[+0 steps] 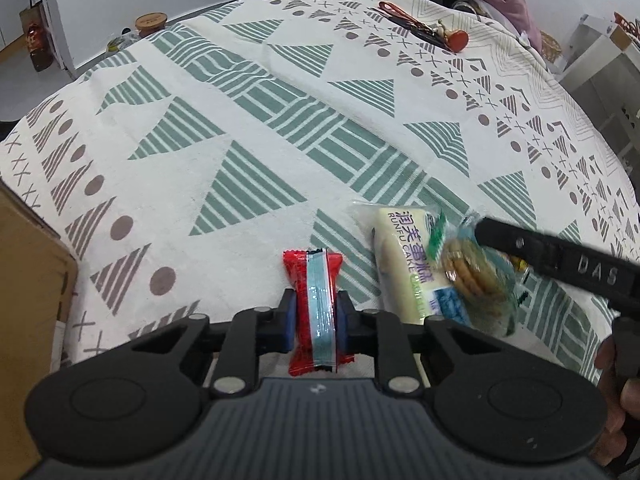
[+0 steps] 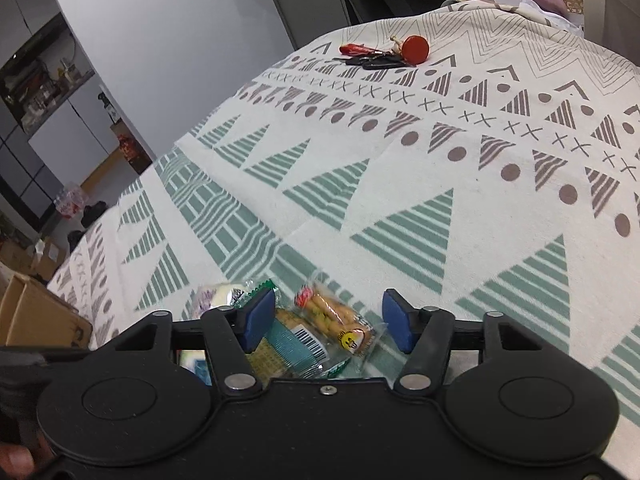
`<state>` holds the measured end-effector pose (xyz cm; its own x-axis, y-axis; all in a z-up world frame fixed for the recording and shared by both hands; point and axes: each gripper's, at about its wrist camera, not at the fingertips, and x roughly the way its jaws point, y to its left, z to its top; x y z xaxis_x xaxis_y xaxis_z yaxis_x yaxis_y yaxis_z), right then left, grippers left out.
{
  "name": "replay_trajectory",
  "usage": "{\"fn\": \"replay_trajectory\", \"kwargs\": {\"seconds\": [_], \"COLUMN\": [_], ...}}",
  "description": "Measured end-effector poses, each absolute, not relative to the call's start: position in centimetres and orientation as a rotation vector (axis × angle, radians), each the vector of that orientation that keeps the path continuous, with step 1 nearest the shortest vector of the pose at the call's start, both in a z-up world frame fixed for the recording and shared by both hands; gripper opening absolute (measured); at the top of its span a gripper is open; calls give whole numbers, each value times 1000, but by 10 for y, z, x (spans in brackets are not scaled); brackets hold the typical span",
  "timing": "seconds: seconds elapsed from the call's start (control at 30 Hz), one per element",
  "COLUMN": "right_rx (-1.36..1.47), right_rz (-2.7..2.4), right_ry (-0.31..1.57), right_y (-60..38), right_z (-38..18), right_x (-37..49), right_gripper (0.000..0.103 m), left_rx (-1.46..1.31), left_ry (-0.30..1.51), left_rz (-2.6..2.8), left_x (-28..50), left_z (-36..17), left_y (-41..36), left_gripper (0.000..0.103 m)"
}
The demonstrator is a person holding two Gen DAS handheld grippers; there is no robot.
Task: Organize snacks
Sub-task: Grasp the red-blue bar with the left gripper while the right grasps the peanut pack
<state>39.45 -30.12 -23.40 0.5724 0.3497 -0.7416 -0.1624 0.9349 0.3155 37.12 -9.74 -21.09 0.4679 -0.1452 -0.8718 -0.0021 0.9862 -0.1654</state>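
Your left hand-held gripper (image 1: 316,314) clamps the red snack packet (image 1: 316,308) at lower centre, long axis pointing straight ahead. Your right hand-held gripper (image 2: 328,320) gapes wide over the biscuit packet (image 2: 304,340); only its view shows the barcode.

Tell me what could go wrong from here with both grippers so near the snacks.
1. The left gripper pinches the red wrapped snack with a pale blue stripe only across its middle; it might slip or get crushed.
2. The open right gripper hovers over the clear cookie packet, which overlaps the white cake packet; closing could snag both.
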Motion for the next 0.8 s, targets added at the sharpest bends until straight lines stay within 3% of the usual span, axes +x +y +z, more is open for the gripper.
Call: {"fn": "replay_trajectory", "kwargs": {"seconds": [0.03, 0.23, 0.8], "right_rx": [198, 136, 174], "right_rz": [295, 288, 250], "right_ry": [921, 954, 905], "right_y": [-300, -297, -296], "right_z": [-234, -232, -191], "right_x": [392, 379, 336], "right_gripper": [44, 24, 21], "left_rx": [-158, -189, -296], "left_ry": [1081, 1074, 938], "left_rz": [-87, -87, -88], "left_x": [370, 359, 327], "left_z": [-210, -206, -143], "left_y": [-96, -90, -61], "left_gripper": [19, 19, 19]}}
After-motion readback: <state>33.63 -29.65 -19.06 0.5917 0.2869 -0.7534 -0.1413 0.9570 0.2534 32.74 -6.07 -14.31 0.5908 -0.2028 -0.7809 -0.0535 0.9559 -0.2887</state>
